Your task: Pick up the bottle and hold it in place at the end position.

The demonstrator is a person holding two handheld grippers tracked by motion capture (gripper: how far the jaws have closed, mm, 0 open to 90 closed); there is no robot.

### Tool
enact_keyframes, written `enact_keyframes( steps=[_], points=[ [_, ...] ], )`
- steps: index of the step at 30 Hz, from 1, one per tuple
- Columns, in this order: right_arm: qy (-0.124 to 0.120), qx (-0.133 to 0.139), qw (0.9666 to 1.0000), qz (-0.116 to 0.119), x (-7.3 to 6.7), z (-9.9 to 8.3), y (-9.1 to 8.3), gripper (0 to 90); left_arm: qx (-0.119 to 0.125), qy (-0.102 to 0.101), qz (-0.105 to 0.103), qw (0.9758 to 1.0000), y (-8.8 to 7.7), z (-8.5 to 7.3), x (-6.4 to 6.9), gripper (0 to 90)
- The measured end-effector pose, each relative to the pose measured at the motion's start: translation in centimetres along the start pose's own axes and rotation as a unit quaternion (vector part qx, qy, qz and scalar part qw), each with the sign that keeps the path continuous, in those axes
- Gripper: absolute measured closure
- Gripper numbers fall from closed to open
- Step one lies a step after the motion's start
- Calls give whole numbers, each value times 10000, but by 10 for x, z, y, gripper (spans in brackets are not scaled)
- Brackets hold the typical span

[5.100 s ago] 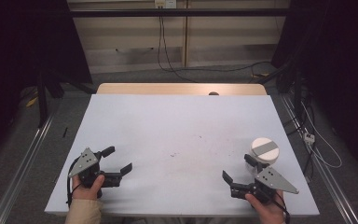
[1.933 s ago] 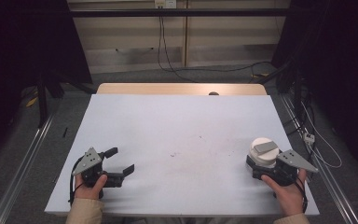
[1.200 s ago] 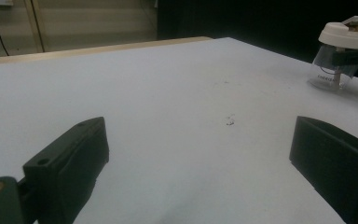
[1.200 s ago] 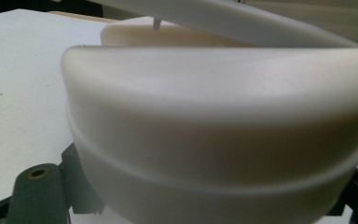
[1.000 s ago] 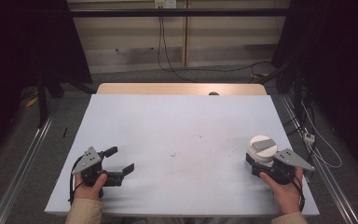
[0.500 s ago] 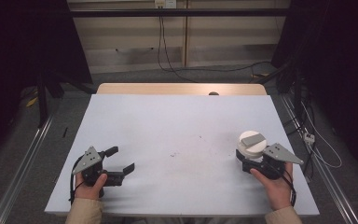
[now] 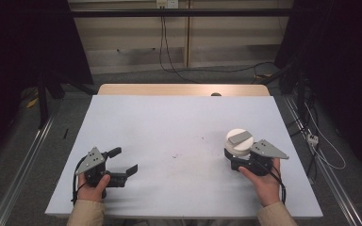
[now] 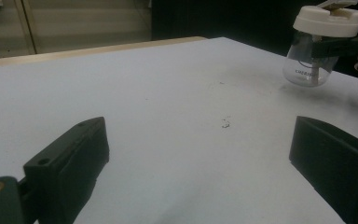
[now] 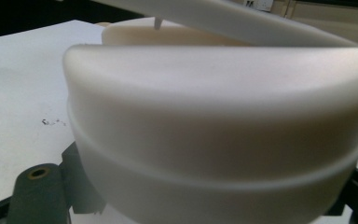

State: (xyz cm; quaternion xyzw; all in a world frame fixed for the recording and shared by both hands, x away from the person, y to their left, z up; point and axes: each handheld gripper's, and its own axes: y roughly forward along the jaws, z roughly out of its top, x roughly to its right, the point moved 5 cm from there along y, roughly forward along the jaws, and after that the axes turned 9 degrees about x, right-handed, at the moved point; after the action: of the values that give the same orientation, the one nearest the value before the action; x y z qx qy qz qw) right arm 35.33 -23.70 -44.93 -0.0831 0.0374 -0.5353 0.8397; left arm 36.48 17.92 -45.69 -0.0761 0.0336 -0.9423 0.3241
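Right tongs (image 7: 239,157) clamped on a small clear glass jar with a wide cream plastic flip-top lid (image 7: 239,141), gripping the glass body below the lid. In the left gripper view the jar (image 8: 313,52) hangs clear of the white counter (image 7: 179,127), lid flap slightly raised. Jar sits right of the dark scuff mark (image 7: 176,155) at the counter's middle. Left tongs (image 7: 124,161) apart, nothing between them, low over the counter, left of the scuff mark.

text: "CHERIS…", partly legible | on: clear jar (image 8: 311,65) wall
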Motion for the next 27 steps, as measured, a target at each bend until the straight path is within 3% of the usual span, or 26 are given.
enact_keyframes(
  steps=[14, 27],
  points=[
    [28, 45, 9995, 323, -25, 6, 30, 186, 6, -40, 23, 10000, 1, -1, -2, 46],
    [86, 50, 9985, 536, -40, 11, 54, 185, 13, -38, 35, 10000, 0, -1, -2, 46]
  ],
)
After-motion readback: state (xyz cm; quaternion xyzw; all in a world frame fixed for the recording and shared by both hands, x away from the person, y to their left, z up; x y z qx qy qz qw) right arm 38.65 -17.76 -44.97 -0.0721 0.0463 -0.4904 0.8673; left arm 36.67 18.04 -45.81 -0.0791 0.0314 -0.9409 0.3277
